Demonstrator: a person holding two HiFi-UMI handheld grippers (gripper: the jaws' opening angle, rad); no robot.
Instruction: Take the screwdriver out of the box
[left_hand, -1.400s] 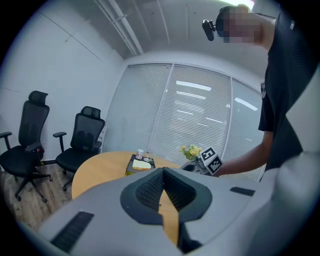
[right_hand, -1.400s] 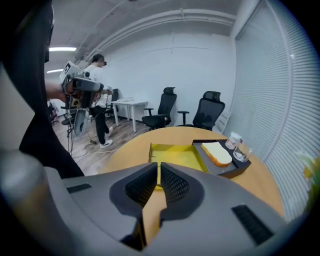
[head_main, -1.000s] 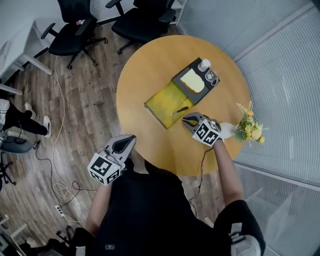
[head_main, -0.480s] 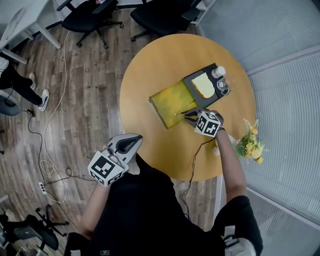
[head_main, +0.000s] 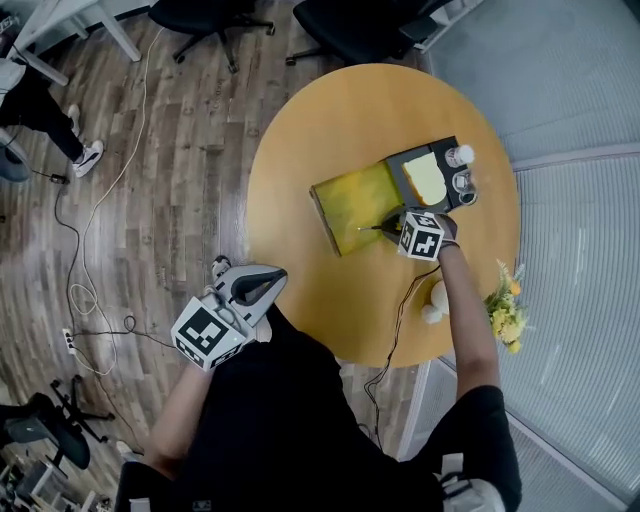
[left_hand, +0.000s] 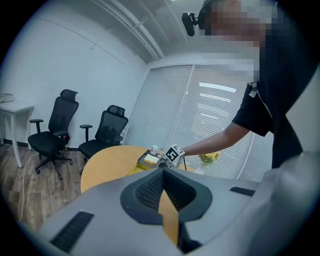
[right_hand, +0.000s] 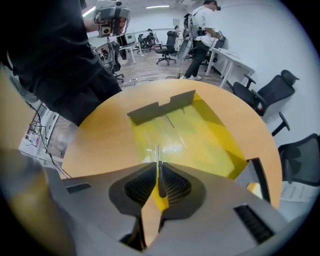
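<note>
No legible txt, labels, brands, nos. or signs in any view.

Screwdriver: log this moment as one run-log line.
right claw: shut on slim dark-handled screwdriver | tip: over yellow open box | left claw: shut, empty

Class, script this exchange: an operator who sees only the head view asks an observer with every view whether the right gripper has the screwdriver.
Observer: Yes. The right gripper view shows the right gripper shut on the screwdriver, its dark end clamped between the jaws.
Operator: Where does the tip point?
Observer: Forward, over the yellow floor of the box.
Operator: And the left gripper?
Observer: Its own view shows the left gripper shut, with nothing between the jaws.
</note>
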